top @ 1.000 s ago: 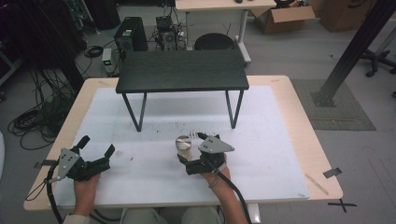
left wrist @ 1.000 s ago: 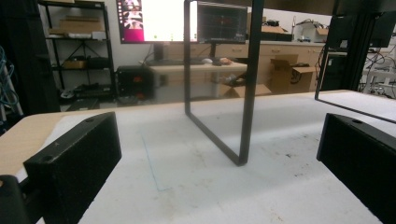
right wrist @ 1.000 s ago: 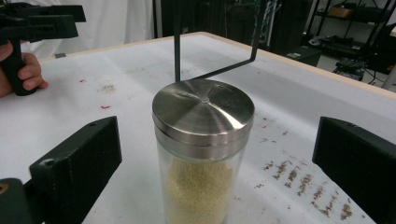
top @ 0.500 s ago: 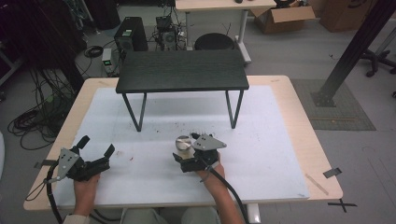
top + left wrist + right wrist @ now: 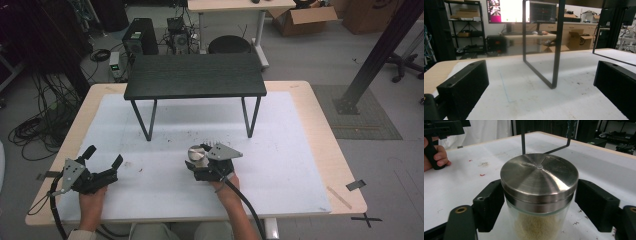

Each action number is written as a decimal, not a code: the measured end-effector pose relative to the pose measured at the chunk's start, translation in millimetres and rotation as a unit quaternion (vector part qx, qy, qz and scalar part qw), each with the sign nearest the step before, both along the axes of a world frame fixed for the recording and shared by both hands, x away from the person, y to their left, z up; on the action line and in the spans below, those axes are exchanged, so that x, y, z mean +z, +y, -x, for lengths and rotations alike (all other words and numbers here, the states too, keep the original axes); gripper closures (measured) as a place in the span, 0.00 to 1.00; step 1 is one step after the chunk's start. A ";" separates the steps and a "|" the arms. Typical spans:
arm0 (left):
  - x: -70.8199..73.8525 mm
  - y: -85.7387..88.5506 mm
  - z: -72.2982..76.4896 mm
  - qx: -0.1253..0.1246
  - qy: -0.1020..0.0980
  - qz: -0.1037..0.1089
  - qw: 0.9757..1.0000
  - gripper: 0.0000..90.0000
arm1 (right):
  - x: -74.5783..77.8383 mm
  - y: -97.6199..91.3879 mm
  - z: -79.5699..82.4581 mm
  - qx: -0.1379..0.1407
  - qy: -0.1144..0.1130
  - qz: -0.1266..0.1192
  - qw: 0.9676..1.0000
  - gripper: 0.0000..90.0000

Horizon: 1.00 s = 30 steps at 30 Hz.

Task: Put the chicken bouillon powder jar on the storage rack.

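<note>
The right gripper has just been closing its jaws around a glass jar with a steel lid; the left pad looks against the glass, the right one shows a slight gap, so a firm pinch cannot be confirmed. The jar stands upright on the white table, in front of a small black stand. Filled with pale grain, it is probably weighty; the glass is hard, slippery and breakable, best gripped just under the lid. The left gripper rests spread and empty, well apart.

Jar before small table
</note>
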<state>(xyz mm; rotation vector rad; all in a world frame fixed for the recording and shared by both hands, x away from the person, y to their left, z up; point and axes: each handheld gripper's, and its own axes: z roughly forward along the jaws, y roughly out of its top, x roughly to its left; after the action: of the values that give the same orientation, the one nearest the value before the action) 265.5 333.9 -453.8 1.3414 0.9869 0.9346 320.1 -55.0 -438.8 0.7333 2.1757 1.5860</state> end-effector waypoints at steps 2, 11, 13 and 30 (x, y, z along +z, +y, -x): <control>0.0 0.2 0.0 0.000 0.000 0.001 1.000 0.00 | -0.7 0.4 -0.6 0.002 0.003 0.001 1.000 0.28; 0.0 0.3 0.0 0.000 0.000 0.001 1.000 0.00 | -1.1 0.3 -2.5 0.013 0.001 -0.005 1.000 0.42; 0.0 0.3 0.0 0.000 0.000 0.001 1.000 0.00 | -1.1 0.7 -2.3 0.016 0.000 -0.006 1.000 0.45; 0.0 0.5 0.0 0.000 0.000 0.002 1.000 0.00 | 1.1 -1.2 -2.0 0.019 0.000 -0.018 1.000 0.47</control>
<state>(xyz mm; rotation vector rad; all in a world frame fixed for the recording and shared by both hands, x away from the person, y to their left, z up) 265.5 334.4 -453.8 1.3373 0.9886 0.9318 322.0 -56.3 -437.7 0.7077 2.1785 1.6471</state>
